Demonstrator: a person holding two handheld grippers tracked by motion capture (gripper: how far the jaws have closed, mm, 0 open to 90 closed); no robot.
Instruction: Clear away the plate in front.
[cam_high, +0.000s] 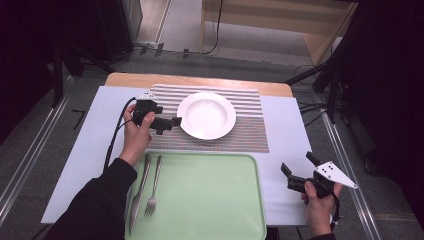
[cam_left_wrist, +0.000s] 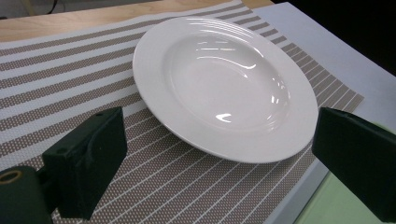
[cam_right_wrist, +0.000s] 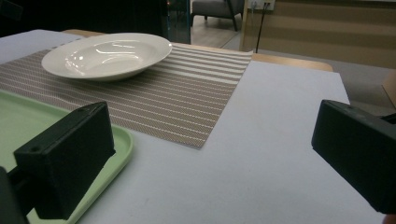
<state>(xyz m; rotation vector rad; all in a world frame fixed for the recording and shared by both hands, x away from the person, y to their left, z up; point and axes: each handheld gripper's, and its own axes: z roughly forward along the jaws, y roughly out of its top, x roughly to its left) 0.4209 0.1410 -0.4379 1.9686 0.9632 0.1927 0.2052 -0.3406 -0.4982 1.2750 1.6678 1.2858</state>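
A white deep plate (cam_high: 206, 115) (cam_left_wrist: 224, 84) (cam_right_wrist: 107, 53) rests on a brown-and-white striped placemat (cam_high: 250, 132) (cam_left_wrist: 56, 79) (cam_right_wrist: 187, 98). My left gripper (cam_high: 169, 125) (cam_left_wrist: 217, 133) is open just left of the plate, jaws wide and low over the mat with nothing gripped, and the plate's near rim lies between and ahead of them. My right gripper (cam_high: 298, 164) (cam_right_wrist: 210, 126) is open over the bare white table cover (cam_high: 285, 135) at the front right, jaws empty. A knife (cam_high: 139, 192) and a fork (cam_high: 154, 187) lie on a green tray (cam_high: 210, 200).
The green tray (cam_right_wrist: 18, 121) (cam_left_wrist: 341, 210) takes up the front middle of the table, its far edge against the placemat. A wooden table edge (cam_high: 200, 80) shows behind the mat. Dark stands and cables (cam_high: 325, 85) flank the table on the floor.
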